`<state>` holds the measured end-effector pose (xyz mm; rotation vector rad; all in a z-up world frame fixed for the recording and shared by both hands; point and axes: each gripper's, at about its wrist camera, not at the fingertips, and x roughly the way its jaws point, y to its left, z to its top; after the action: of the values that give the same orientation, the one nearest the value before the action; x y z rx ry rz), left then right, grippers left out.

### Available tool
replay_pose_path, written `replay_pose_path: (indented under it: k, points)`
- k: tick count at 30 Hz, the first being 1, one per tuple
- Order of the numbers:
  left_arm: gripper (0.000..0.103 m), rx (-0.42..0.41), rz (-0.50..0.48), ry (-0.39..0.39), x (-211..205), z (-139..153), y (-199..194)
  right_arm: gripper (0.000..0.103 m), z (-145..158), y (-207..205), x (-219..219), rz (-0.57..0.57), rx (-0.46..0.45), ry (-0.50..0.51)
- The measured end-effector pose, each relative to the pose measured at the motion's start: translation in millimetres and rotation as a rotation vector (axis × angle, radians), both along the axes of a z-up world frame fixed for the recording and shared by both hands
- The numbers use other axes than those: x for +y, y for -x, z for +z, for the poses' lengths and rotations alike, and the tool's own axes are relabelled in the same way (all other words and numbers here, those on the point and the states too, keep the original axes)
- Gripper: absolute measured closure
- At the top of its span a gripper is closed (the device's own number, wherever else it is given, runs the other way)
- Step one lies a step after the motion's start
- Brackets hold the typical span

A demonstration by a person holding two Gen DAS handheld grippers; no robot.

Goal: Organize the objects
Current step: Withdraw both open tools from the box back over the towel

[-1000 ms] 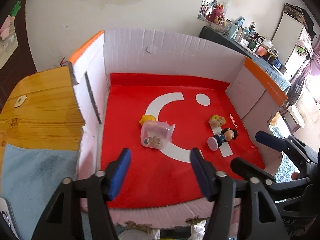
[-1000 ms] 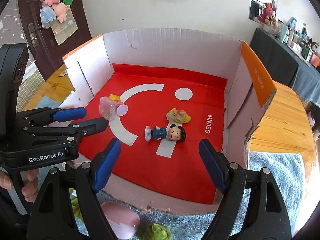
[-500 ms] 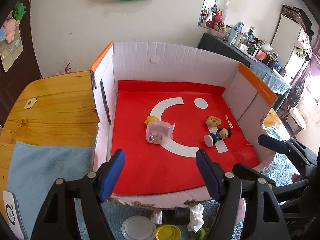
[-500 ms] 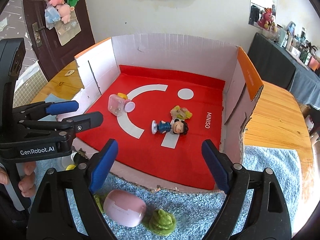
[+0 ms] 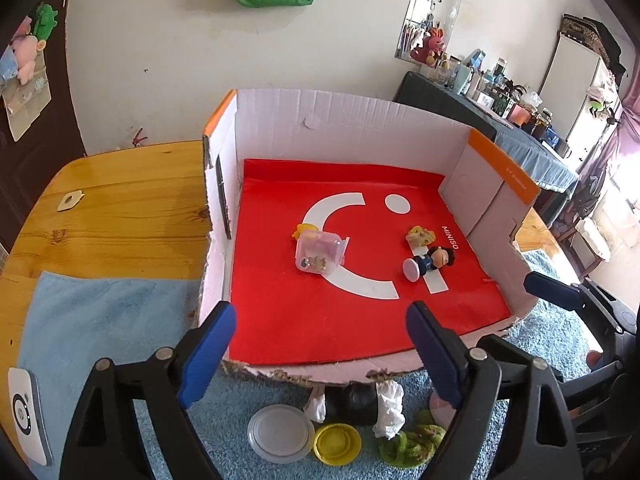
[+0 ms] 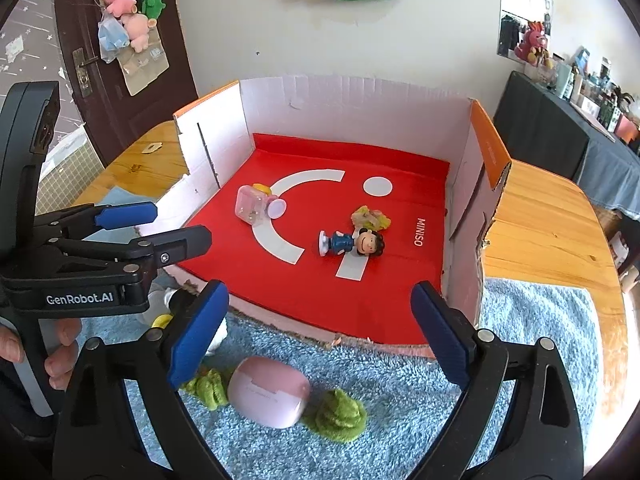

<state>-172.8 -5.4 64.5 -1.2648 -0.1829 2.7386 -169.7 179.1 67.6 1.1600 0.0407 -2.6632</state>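
Red MINISO mat point(image 5: 312, 320) lined your cardboard box point(image 5: 352, 120) on table point(image 5: 120, 200). Inside: one clear pink cube point(image 5: 320, 254), one doll figure point(image 6: 352, 242), one yellow toy point(image 5: 301, 231), one crumpled yellow-green piece point(image 6: 370, 217). Your left tool point(image 5: 320, 344) and right tool point(image 6: 320, 328) had just been opening, both released, nothing between jaws. "GenRobot.AI" read on left tool.

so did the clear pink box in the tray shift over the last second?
No. The clear pink box still sits on the white arc beside the yellow toy, same as before; only the cameras pulled back.
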Motion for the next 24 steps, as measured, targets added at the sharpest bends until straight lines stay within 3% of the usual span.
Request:
replay_pose_path:
  k: [24]
  points:
    - [0.009, -0.006, 0.028, -0.015, -19.2, -10.9, -35.9, 0.005, -8.8, -34.1, -2.1, -0.007, 0.006, 0.03]
